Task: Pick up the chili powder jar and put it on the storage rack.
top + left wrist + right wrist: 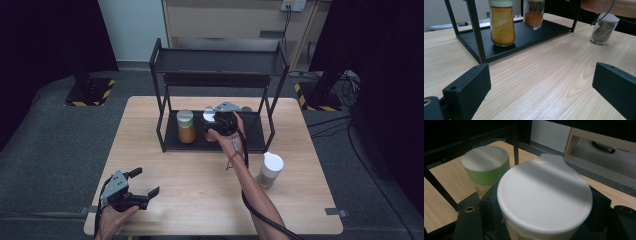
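Currently two spice jars stand on the rack's lower shelf (252, 137): the green-lidded jar (186, 126) placed, the white-lidded jar (544, 195) clamped between the right gripper (220, 121) fingers. A third jar (270, 170) waits on the tabletop (200, 190); the left gripper (137, 192) fingers are apart, idle.

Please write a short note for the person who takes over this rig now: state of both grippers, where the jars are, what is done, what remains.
Right gripper: shut on the white-lidded glass jar of orange spice, at the lower tray of the black metal two-tier rack; whether the jar rests on it cannot be told.
Left gripper: open, holding nothing, near the front left corner of the light wooden table.
Done: the green-lidded glass jar of yellow spice stands on the lower tray.
Left: probably release the white-lidded jar, then fetch the white-capped glass jar of dark spice from the table, right of the rack.
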`<act>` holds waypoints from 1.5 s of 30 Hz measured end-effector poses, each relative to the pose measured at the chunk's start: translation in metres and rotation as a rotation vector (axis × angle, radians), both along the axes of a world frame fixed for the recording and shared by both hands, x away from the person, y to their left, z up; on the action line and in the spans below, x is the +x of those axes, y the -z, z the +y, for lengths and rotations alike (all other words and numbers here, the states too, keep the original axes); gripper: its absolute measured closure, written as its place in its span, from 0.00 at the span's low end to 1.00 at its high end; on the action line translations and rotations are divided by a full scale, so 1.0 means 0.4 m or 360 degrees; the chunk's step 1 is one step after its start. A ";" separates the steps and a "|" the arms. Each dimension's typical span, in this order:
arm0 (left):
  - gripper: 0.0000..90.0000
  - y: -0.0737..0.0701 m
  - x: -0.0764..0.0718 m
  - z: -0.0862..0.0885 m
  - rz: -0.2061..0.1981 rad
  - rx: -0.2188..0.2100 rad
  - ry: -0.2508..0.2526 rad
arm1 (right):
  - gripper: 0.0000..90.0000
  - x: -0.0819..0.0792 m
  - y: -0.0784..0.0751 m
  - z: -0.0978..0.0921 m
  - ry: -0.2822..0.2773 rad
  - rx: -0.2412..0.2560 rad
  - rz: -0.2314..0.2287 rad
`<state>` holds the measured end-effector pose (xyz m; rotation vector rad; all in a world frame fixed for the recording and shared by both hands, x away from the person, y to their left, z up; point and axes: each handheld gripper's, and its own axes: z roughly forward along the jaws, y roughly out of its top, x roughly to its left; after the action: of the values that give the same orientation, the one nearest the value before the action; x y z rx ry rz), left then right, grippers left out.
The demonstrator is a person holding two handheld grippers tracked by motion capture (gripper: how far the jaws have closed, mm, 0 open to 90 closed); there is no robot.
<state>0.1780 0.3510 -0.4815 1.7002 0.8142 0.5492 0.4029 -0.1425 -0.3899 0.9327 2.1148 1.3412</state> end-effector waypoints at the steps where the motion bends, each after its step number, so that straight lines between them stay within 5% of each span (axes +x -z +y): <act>1: 0.01 0.000 0.000 0.000 -0.0001 0.0000 0.0000 | 0.35 0.002 0.004 0.001 0.0005 -0.0002 0.0001; 45: 0.01 -0.002 -0.001 -0.002 -0.0001 0.0013 0.0000 | 0.35 0.015 0.090 -0.008 0.0043 0.0043 -0.0005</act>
<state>0.1777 0.3503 -0.4808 1.7075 0.8125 0.5534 0.4090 -0.1458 -0.4258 0.9660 2.0795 1.3602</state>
